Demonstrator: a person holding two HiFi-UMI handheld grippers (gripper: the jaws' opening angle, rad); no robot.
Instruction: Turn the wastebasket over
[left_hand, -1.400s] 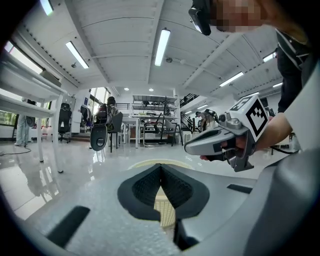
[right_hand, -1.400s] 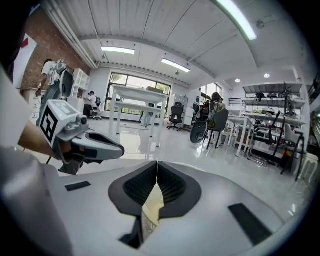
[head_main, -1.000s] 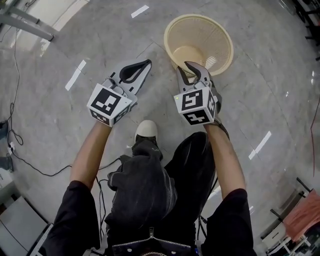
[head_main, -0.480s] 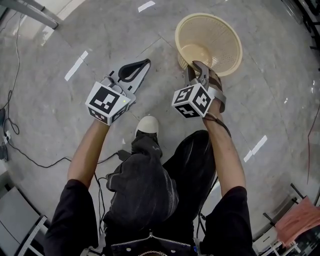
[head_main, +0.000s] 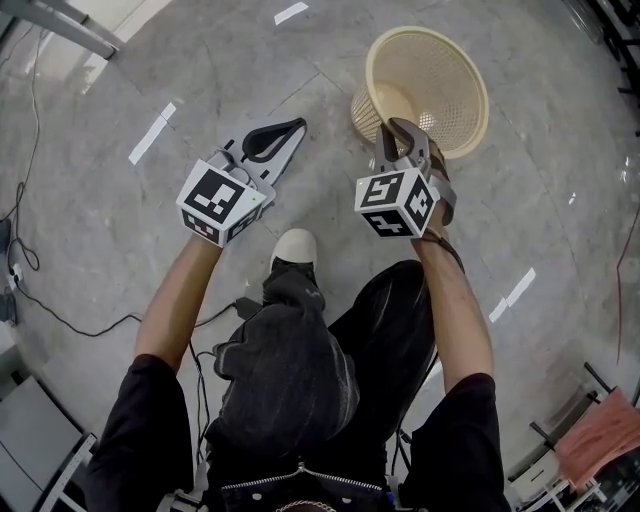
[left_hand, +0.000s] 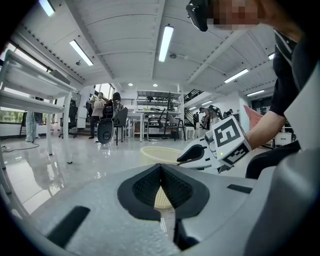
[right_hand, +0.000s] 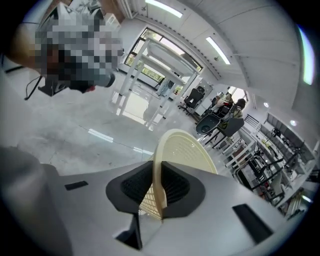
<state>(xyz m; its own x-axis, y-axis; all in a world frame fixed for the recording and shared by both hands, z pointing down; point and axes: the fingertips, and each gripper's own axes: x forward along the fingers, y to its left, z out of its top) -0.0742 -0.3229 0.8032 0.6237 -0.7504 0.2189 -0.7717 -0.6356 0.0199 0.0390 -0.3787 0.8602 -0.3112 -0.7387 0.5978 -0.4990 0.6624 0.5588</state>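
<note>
Head cam looks steeply down at the floor (head_main: 90, 240). The left hand-held gripper (head_main: 296, 125) and right hand-held gripper (head_main: 398, 128) cams ride low, facing along their jaws. All three catch the wastebasket (head_main: 440, 70).

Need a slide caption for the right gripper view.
Right tongs, having just closed tighter, grip the rim of the cream mesh wastebasket.
</note>
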